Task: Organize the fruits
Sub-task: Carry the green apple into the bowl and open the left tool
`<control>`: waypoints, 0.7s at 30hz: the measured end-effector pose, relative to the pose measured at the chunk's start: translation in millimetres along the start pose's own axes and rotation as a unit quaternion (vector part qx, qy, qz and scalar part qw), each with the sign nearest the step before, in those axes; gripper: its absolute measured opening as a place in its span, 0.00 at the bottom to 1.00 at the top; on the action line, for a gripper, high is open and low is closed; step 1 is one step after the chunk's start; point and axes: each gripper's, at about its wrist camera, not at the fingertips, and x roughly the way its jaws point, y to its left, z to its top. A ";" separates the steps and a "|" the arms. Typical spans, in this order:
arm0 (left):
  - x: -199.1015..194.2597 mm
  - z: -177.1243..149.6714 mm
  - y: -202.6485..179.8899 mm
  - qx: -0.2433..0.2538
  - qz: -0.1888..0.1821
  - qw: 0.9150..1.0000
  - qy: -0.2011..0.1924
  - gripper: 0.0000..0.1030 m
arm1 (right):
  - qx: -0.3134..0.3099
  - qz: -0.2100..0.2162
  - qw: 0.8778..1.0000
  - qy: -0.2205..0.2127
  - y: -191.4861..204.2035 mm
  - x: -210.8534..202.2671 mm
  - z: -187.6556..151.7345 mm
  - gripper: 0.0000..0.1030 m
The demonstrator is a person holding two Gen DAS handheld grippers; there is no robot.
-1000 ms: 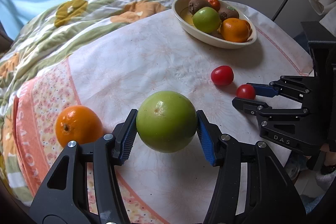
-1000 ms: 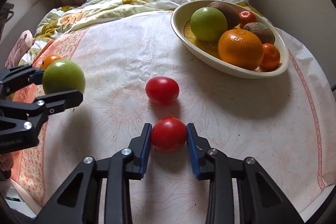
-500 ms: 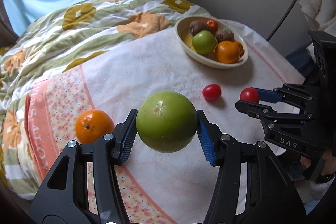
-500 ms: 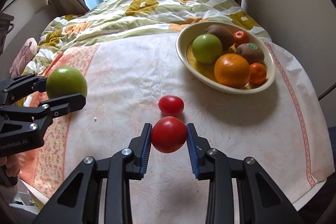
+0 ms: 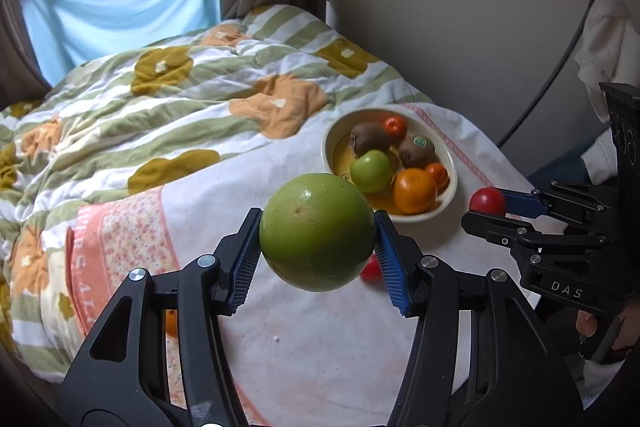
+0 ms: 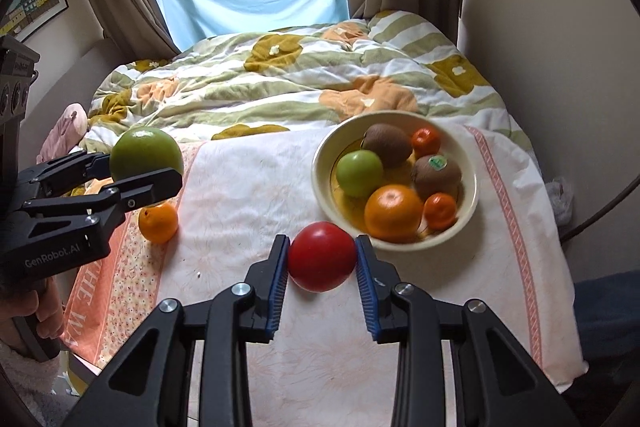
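Gripping a green apple (image 5: 317, 231) between blue pads, the left gripper (image 5: 316, 247) hangs mid-frame; the right gripper (image 6: 322, 261) clamps a red tomato (image 6: 322, 261). Only the left view shows a second tomato (image 5: 370, 269) peeking below the apple; the right view shows an orange (image 6: 158, 222) lower left. Bare cloth (image 6: 248, 187) lies left of the bowl (image 6: 468, 211).

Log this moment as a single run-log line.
left gripper: shut on green apple | right gripper: shut on red tomato | both held above cloth | bowl: holds fruit | orange: on cloth
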 end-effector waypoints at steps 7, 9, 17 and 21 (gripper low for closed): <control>30.3 29.9 -31.2 -0.028 0.012 1.000 0.000 0.56 | -0.034 0.022 0.999 0.002 -45.8 6.7 29.4 0.29; 43.1 38.7 -41.8 -0.034 0.015 0.999 0.001 0.56 | -0.041 0.026 0.999 0.002 -60.0 10.8 37.1 0.29; 108.0 62.6 -77.8 -0.036 0.024 0.999 0.024 0.56 | -0.057 0.041 0.997 0.014 -117.7 36.1 62.2 0.29; 141.1 68.3 -92.8 -0.024 0.032 0.998 0.040 0.56 | -0.063 0.048 0.996 0.028 -141.6 54.9 69.0 0.29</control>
